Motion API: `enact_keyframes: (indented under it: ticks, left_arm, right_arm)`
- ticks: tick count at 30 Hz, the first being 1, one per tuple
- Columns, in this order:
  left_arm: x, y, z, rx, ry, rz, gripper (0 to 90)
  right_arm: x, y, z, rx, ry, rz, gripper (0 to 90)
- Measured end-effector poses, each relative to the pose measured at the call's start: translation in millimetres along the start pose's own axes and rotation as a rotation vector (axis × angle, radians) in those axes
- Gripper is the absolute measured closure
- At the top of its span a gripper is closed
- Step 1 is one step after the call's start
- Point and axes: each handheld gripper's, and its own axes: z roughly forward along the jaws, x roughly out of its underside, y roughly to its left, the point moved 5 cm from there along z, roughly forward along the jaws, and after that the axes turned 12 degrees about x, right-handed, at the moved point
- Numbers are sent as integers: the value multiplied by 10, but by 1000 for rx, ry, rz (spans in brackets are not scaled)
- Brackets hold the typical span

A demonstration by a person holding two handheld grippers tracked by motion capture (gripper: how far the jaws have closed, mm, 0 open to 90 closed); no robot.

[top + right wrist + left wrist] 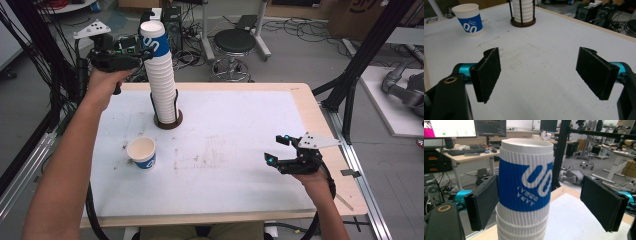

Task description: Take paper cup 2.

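Left hand-held gripper (541, 202), jaws apart, straddles the top blue-and-white ribbed paper cup (525, 176) of the tall stack (161, 80), upper left; the stack's base is cut off below. Right hand-held gripper (537, 75) is spread, empty.

A black stool (235, 42) (round seat) stands behind the table (300, 100).

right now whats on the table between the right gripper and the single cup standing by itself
Nothing: in the high view only bare, scuffed white table runs from the right gripper to the single cup. The right gripper view shows the same.
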Motion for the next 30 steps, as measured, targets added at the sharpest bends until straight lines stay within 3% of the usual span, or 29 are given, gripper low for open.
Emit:
enact_keyframes:
  ticks: [12,20,26,30]
  left_arm:
    - [-137,134,206,-34,25,-16,155]
    - [-151,152,314,-28,40,-5,160]
    - [-147,166,339,-23,34,-4,253]
    - [-159,168,332,-27,37,6,265]
  right_arm:
    - [19,-2,-8,-8,2,3,205]
    - [28,-5,-6,-10,4,6,205]
    - [38,-12,-10,-10,5,7,205]
    - [40,-17,-15,-11,5,11,205]
